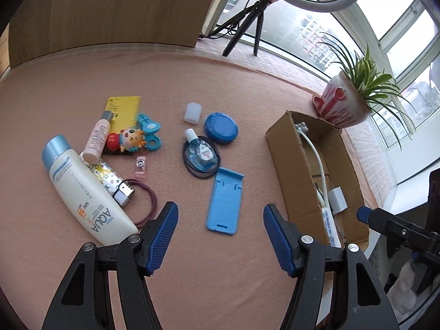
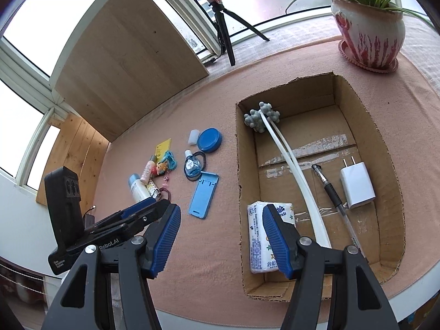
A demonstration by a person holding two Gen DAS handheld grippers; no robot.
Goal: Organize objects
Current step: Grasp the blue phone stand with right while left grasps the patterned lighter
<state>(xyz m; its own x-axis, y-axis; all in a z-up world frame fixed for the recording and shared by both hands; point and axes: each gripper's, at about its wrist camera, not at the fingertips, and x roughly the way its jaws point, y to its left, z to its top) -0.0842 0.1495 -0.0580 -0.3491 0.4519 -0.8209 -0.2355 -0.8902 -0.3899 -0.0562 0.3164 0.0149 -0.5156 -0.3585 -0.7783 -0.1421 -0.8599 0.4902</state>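
Loose items lie on the pink table cloth: a blue phone stand [image 1: 224, 202], a white sunscreen bottle [image 1: 85, 189], a small pink bottle [image 1: 96, 140], a round blue case [image 1: 220, 128] and a little blue bottle [image 1: 200, 154] inside a black hair tie. My left gripper [image 1: 221, 214] hangs open just above the near end of the phone stand, gripping nothing. On the right stands a cardboard box [image 2: 239, 165] holding a tissue pack [image 2: 257, 242], a white massager [image 2: 288, 159], a pen [image 2: 330, 189] and a charger [image 2: 357, 187]. My right gripper [image 2: 221, 211] is open and empty at the box's near left corner.
A potted plant [image 2: 368, 30] stands behind the box. A ring light tripod [image 2: 225, 27] and a wooden board [image 2: 123, 63] sit at the back. A cartoon keychain [image 1: 129, 139], a yellow card [image 1: 122, 107], a white cap [image 1: 193, 112] and maroon hair ties [image 1: 150, 206] lie among the loose items.
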